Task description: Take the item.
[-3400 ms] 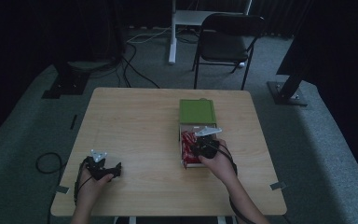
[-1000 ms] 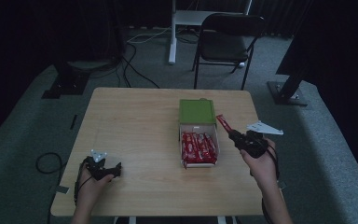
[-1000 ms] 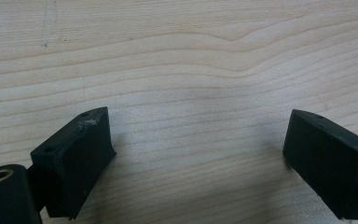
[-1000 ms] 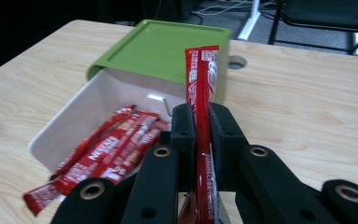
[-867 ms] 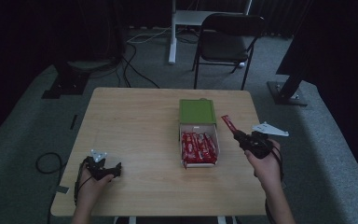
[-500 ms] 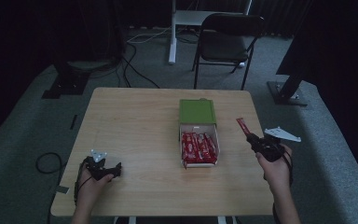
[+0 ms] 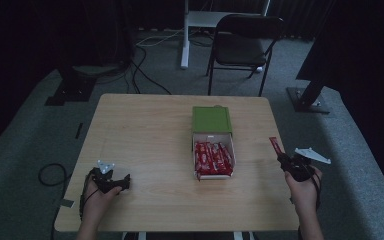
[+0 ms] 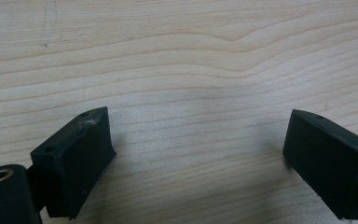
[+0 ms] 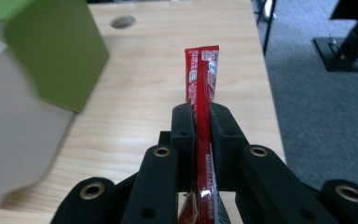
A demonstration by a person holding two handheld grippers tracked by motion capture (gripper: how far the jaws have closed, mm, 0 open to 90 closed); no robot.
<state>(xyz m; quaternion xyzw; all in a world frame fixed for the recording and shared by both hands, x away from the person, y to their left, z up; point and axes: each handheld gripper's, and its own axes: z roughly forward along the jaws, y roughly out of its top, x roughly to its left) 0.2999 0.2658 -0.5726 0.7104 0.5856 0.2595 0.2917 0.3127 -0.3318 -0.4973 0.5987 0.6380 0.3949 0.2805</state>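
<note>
High view first, from the left edge across: the left gripper (image 7: 111, 181) rests on the wooden table (image 7: 145, 135) near its front left corner, held in the person's left hand (image 7: 96, 197), with a grey three-cornered plate on top of it. Left gripper view looks straight down on bare wood grain, and its two black jaws stand wide apart with nothing between them.

Toward the middle right of the table lies an open box (image 7: 213, 159) packed with red wrapped bars, its green lid (image 7: 211, 119) folded back on the far side. The same green lid (image 9: 51, 49) appears blurred at the left of the right gripper view.

Farther right, past the table's right edge, the right gripper (image 7: 284, 159) is held up in the person's right hand (image 7: 303, 187), well apart from the box. Its jaws are clamped together on one red snack bar (image 7: 275, 147), which sticks up and leans toward the table. Right gripper view shows that bar (image 9: 201, 84) pinched edge-on between the black fingers (image 9: 183, 121), its printed end reaching out beyond them over the wood.
</note>
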